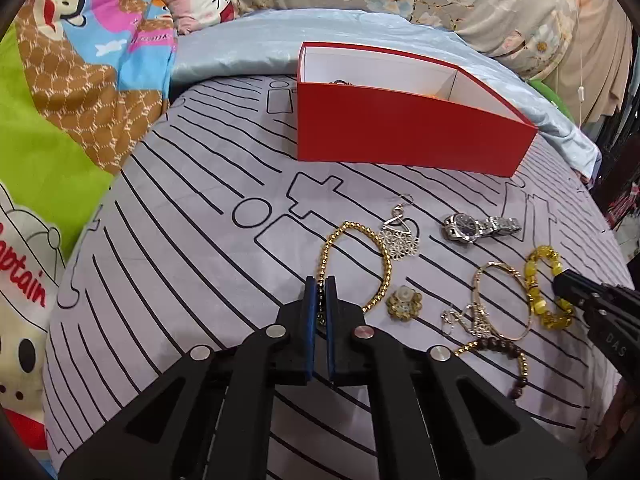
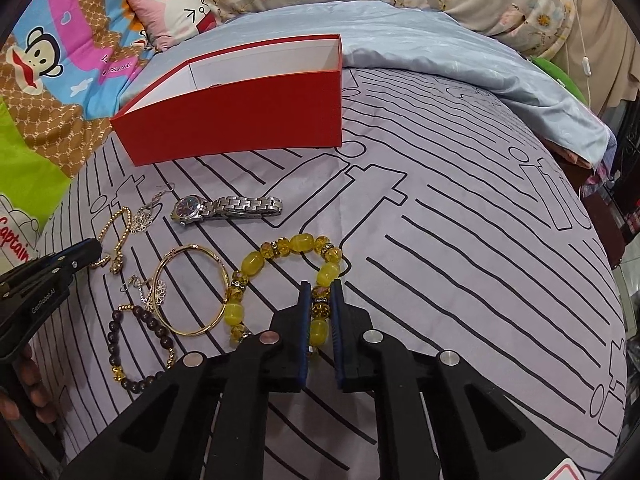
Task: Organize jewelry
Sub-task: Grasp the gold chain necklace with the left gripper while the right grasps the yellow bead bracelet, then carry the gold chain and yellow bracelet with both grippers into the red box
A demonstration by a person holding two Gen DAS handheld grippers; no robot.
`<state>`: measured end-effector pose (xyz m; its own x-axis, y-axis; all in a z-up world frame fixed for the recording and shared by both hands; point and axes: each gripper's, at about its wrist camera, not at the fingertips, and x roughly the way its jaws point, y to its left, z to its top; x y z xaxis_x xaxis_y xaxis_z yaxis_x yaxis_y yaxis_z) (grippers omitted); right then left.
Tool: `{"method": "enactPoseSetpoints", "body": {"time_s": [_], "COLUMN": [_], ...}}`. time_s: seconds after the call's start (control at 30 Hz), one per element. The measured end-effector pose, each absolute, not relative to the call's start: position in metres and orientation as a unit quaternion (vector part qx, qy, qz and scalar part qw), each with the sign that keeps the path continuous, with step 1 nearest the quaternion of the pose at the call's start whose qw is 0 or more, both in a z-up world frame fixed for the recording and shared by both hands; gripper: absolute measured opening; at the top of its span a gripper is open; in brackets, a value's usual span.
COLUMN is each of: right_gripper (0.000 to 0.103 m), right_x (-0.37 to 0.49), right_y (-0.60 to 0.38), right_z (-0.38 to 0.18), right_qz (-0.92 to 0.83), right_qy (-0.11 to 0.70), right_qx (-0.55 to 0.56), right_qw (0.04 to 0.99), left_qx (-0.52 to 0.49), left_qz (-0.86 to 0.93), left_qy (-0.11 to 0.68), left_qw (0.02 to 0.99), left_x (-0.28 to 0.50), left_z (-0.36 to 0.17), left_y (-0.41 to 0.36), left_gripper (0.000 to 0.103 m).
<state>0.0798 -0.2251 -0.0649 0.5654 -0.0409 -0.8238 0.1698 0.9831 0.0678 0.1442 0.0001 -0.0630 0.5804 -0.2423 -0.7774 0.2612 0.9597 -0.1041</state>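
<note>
On the grey striped sheet lies a gold bead bracelet. My left gripper is shut on its near side, with the chain pinched between the blue pads; the right wrist view shows that gripper at the left edge. My right gripper is shut on a yellow bead bracelet, its beads squeezed between the pads, and it enters the left wrist view from the right. Behind the jewelry stands an open red box with a white inside.
Loose on the sheet: a silver watch, a gold bangle, a dark bead bracelet, a silver flower earring, a small flower brooch. Pillows and a blue quilt lie behind the box.
</note>
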Motion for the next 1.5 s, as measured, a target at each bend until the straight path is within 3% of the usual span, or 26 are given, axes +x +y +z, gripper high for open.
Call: {"method": "enactPoseSetpoints", "body": {"time_s": [0.33,1.0,1.5], "right_gripper": [0.008,0.008,0.008], "right_x": [0.071,0.070,0.162], "right_y": [-0.237,-0.241,-0.246], "right_z": [-0.051,0.032,0.086], "right_qz": [-0.047,-0.031,0.002], "right_qy": [0.455,0.370,0.313], "right_qx": [0.113,0.098,0.085], "right_qw": [0.882,0.923,0.946], "left_qx": [-0.024,-0.018,0.006], "left_qz": [-0.163,-0.202,-0.194], "left_qy": [0.449,0.389,0.329], "left_qw": [0.878,0.899,0.924], "left_x": [0.134,0.129,0.206], "left_z": [-0.049,0.033,0.076], "left_y": [0.005,-0.009,-0.039], "left_gripper": [0.003,0.003,0.003]}}
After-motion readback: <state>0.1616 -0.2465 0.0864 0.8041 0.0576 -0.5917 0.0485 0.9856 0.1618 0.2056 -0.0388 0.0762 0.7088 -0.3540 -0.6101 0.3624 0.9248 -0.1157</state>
